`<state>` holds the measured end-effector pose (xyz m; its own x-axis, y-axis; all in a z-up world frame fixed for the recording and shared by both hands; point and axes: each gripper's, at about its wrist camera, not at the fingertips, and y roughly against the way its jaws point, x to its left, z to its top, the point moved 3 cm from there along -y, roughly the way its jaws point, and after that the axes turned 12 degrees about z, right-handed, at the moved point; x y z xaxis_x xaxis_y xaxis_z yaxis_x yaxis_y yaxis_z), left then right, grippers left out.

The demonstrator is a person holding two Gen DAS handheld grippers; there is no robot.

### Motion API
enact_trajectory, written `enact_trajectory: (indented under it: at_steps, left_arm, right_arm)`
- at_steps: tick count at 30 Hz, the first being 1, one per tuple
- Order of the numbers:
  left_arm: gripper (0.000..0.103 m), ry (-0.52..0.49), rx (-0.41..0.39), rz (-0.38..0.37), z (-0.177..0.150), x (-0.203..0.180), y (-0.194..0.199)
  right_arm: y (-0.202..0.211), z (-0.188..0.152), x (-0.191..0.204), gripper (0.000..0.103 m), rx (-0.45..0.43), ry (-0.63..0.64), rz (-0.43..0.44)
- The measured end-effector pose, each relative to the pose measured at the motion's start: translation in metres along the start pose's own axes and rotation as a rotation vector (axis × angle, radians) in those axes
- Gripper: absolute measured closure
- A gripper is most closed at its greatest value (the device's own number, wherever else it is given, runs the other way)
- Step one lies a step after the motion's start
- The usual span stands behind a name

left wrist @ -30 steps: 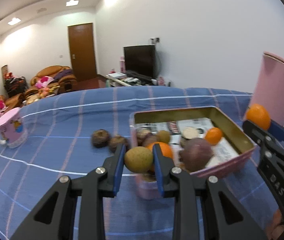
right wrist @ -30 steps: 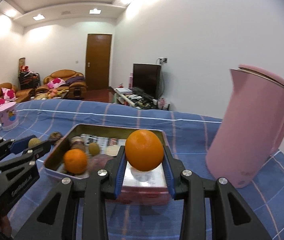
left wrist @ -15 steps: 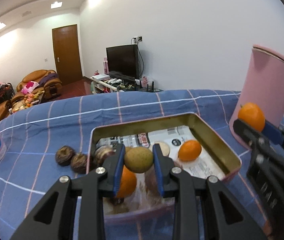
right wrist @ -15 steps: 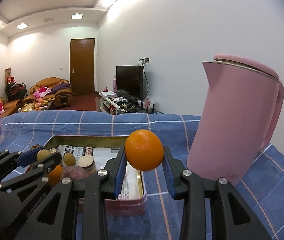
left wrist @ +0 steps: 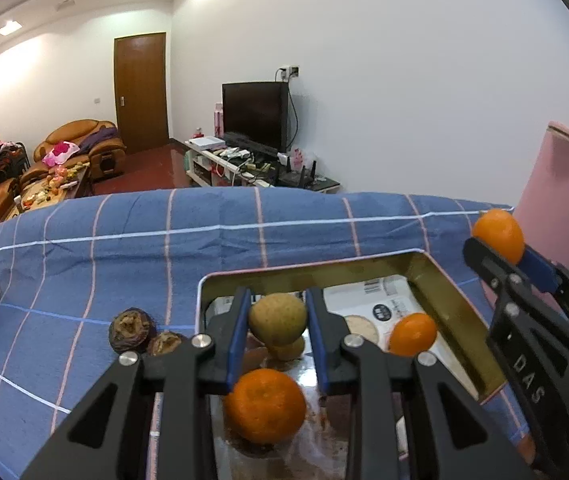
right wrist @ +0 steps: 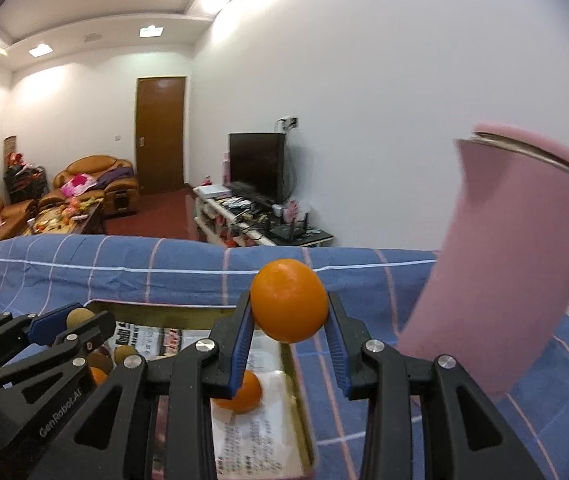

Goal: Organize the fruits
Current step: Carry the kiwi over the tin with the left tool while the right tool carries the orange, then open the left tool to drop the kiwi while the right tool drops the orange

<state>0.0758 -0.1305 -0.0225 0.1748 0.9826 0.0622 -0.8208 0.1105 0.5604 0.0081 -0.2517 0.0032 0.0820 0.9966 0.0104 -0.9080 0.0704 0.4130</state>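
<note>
The blue checked tablecloth (left wrist: 284, 216) lies under everything, with the pink kettle (right wrist: 524, 264) at my right and the open tin (left wrist: 444, 280) in front of me. My right gripper (right wrist: 289, 330) is clamped on an orange (right wrist: 289, 306), above the tin's right edge. My left gripper (left wrist: 277, 334) grips a brownish-green fruit (left wrist: 278, 316) over the tin, where 2 oranges (left wrist: 266, 404) lie. 2 dark shrivelled fruits (left wrist: 132, 330) sit on the cloth just beside the tin.

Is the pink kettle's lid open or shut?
Shut: the pink kettle stands upright with its lid seated flat on the rim.
</note>
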Motion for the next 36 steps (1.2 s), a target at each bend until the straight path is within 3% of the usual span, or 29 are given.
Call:
enact_trajectory:
  at_steps: [9,15,24,28,31,36]
  left_arm:
    - [0.074,-0.051,0.038,0.012,-0.004,-0.010,-0.012]
    - [0.074,-0.070,0.093,0.005,-0.011,-0.011,-0.021]
    - [0.074,-0.071,0.098,-0.006,-0.010,-0.013,-0.022]
    - [0.074,-0.072,0.096,-0.005,-0.010,-0.015,-0.022]
    - [0.074,-0.078,0.095,-0.002,-0.009,-0.017,-0.022]
    - [0.074,-0.084,0.096,0.004,-0.010,-0.019,-0.021]
  right_arm:
    - [-0.026,-0.014,0.017,0.066,0.143,0.019,0.156]
    - [-0.024,-0.020,0.017,0.066,0.157,0.005,0.205]
    - [-0.032,-0.022,0.010,0.066,0.187,-0.076,0.287]
    - [-0.041,-0.026,0.001,0.066,0.222,-0.178,0.389]
    - [-0.041,-0.023,-0.002,0.065,0.201,-0.227,0.452]
    - [-0.042,-0.022,-0.006,0.064,0.204,-0.295,0.512]
